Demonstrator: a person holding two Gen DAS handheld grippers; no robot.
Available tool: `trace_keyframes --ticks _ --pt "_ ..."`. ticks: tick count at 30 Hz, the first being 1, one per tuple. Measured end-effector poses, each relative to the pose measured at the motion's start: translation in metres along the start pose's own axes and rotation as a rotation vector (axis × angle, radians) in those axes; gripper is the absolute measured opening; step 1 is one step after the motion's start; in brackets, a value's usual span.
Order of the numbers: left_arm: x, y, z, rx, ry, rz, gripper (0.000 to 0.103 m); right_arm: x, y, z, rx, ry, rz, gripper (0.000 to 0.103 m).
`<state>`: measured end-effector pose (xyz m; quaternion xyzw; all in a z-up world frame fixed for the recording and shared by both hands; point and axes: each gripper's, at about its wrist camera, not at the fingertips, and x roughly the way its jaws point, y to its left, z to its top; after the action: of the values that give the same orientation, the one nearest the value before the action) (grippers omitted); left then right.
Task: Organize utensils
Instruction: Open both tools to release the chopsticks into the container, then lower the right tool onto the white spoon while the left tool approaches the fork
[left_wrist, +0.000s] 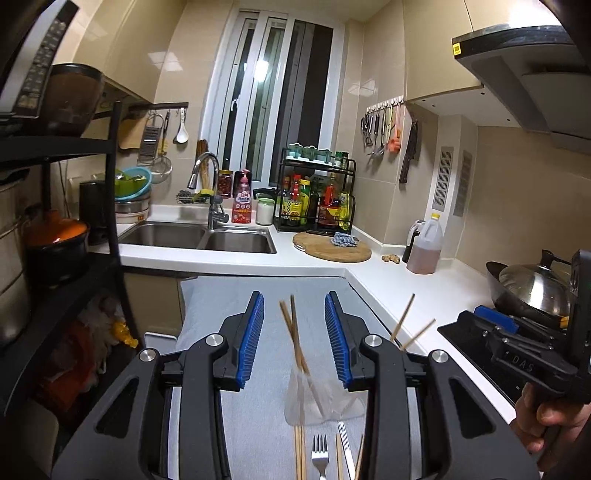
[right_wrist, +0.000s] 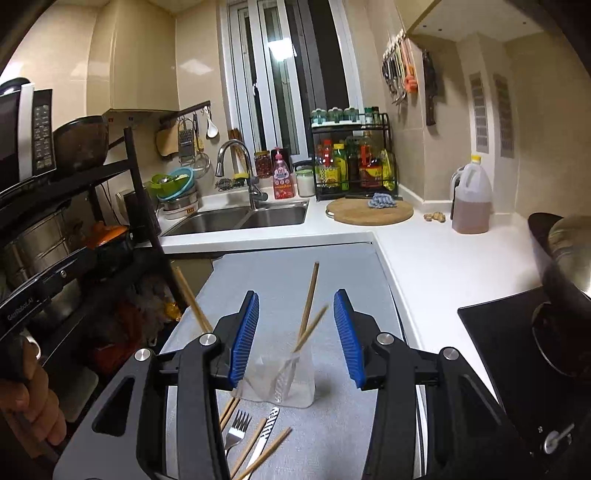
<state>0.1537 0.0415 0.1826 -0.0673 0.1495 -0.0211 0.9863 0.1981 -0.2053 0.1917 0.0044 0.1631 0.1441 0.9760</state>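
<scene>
A fork (left_wrist: 320, 456) and loose chopsticks (right_wrist: 258, 448) lie on the grey table (left_wrist: 258, 295) just below both pairs of open jaws. Between each pair stands a clear cup (left_wrist: 317, 397) holding two chopsticks, untouched by the pads.

A: Where do the chopsticks stand?

B: Two pairs stand in two clear cups (right_wrist: 280, 380) on the grey mat (right_wrist: 332, 288). One pair (left_wrist: 295, 332) is at the centre of the left view, the other pair (left_wrist: 406, 325) at 3 o'clock from it.

A: And the flat things?

B: At 6 o'clock from the cups lie a fork (right_wrist: 236, 428) and loose chopsticks (right_wrist: 255, 446). The sink (left_wrist: 199, 236) is at 12 o'clock, behind the mat.
</scene>
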Motion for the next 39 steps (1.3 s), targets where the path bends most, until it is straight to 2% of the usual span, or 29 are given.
trace_keyframes --ticks 4,8,10,14,18,20,25,26,28,29,30,39 --pt "-0.032 0.005 -0.034 -0.024 0.017 0.013 0.026 -0.030 0.004 -0.028 0.004 -0.022 -0.006 0.043" --pt "-0.049 0.005 -0.075 0.015 0.030 0.041 0.020 -0.043 0.002 -0.067 0.062 -0.006 -0.006 0.042" --pt "-0.054 0.009 -0.098 -0.009 0.060 0.044 0.016 -0.045 0.002 -0.088 0.078 0.015 -0.010 0.034" --pt "-0.062 0.016 -0.138 -0.046 0.082 0.073 0.014 -0.044 0.008 -0.134 0.112 0.060 0.027 0.001" --pt "-0.052 0.024 -0.179 -0.047 0.174 0.134 0.013 -0.025 0.015 -0.179 0.147 0.199 0.063 0.002" --pt "-0.043 0.032 -0.184 -0.071 0.215 0.138 0.013 -0.014 0.019 -0.194 0.159 0.258 0.086 0.005" --pt "-0.034 0.044 -0.189 -0.117 0.247 0.122 0.013 0.010 0.030 -0.208 0.200 0.353 0.136 0.008" --pt "-0.032 0.045 -0.190 -0.124 0.256 0.117 0.013 0.013 0.033 -0.209 0.200 0.360 0.133 0.009" --pt "-0.032 0.044 -0.191 -0.128 0.259 0.108 0.013 0.020 0.036 -0.211 0.215 0.379 0.134 0.018" --pt "-0.032 0.044 -0.191 -0.130 0.257 0.100 0.013 0.024 0.036 -0.213 0.226 0.390 0.135 0.027" --pt "-0.034 0.042 -0.192 -0.130 0.254 0.094 0.013 0.026 0.036 -0.214 0.234 0.395 0.132 0.029" --pt "-0.035 0.051 -0.196 -0.157 0.257 0.086 0.013 0.044 0.048 -0.224 0.230 0.454 0.096 0.029"
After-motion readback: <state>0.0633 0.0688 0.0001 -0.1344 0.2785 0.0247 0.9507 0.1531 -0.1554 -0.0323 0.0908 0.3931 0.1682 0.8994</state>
